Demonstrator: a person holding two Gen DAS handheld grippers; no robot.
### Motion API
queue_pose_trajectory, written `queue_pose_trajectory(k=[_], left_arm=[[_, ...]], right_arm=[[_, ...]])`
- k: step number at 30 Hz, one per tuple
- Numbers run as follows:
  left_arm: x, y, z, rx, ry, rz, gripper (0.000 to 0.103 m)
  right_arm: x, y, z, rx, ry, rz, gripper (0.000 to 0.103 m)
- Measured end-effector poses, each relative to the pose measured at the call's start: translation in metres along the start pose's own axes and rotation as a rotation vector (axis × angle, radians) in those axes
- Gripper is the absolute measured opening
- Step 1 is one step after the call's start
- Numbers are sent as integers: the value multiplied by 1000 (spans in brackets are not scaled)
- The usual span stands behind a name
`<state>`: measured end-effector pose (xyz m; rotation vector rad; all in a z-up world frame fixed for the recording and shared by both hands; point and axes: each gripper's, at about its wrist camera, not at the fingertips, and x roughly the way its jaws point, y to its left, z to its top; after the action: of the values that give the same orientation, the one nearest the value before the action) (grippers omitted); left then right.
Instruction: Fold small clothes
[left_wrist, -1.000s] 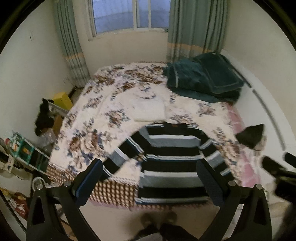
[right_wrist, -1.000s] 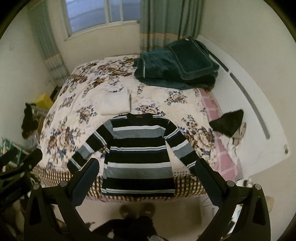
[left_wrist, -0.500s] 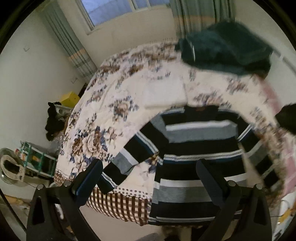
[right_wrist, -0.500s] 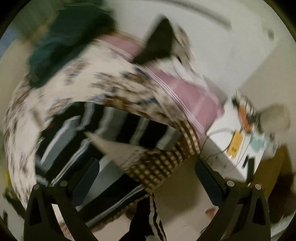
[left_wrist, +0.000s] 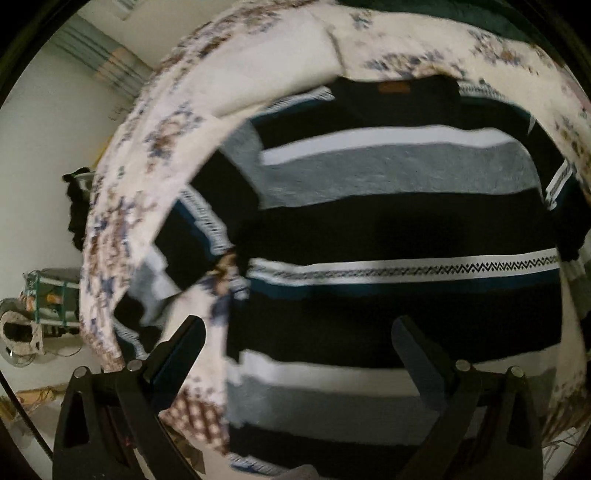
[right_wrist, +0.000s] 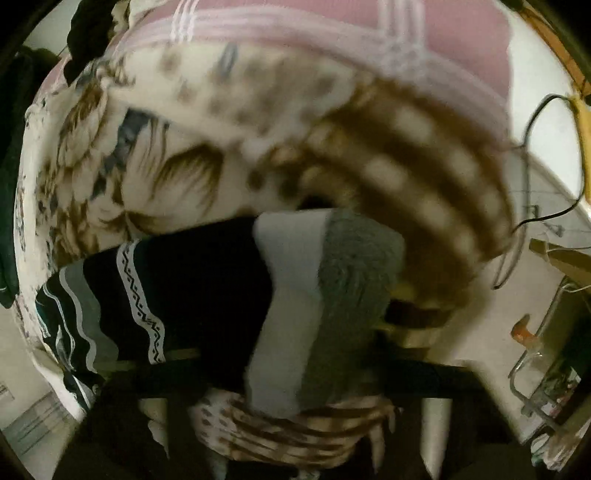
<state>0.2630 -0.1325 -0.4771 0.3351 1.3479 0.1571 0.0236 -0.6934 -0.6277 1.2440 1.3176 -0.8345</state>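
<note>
Your left gripper (left_wrist: 299, 343) hangs low over the sweater (left_wrist: 399, 225), its jaws spread wide and holding nothing; the left finger (left_wrist: 177, 354) sits over the quilt (left_wrist: 258, 48) just beside the sweater's side seam, the right finger (left_wrist: 421, 362) over the lower black and white bands. The sweater lies flat on the quilt, hem toward you at the checked bed edge, collar with its brown label away from you, one sleeve (left_wrist: 192, 236) angling out to the left. Beyond the collar the floral quilt runs on, with a curtain (left_wrist: 107, 62) on the far wall at upper left. In your right wrist view, the cuff (right_wrist: 325, 302) of the other sleeve fills the near centre, pressed right up to the camera over the checked border of the quilt; your right gripper's fingers are hidden behind blurred cloth, so you cannot tell how the jaws stand. Farther off lie a pink sheet (right_wrist: 332, 33) and a black cable (right_wrist: 546, 155)
</note>
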Motion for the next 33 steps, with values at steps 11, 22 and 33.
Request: queue_pose_trajectory(k=[11, 22, 33], left_arm=[[15, -34, 24, 16, -41, -111, 103], [23, -14, 25, -46, -30, -126, 103], [54, -10, 10, -57, 41, -89, 103]], right_arm=[[-119, 57, 34, -243, -298, 23, 7], [-142, 153, 139, -424, -376, -40, 9], [-45, 30, 142, 266, -73, 419, 68]])
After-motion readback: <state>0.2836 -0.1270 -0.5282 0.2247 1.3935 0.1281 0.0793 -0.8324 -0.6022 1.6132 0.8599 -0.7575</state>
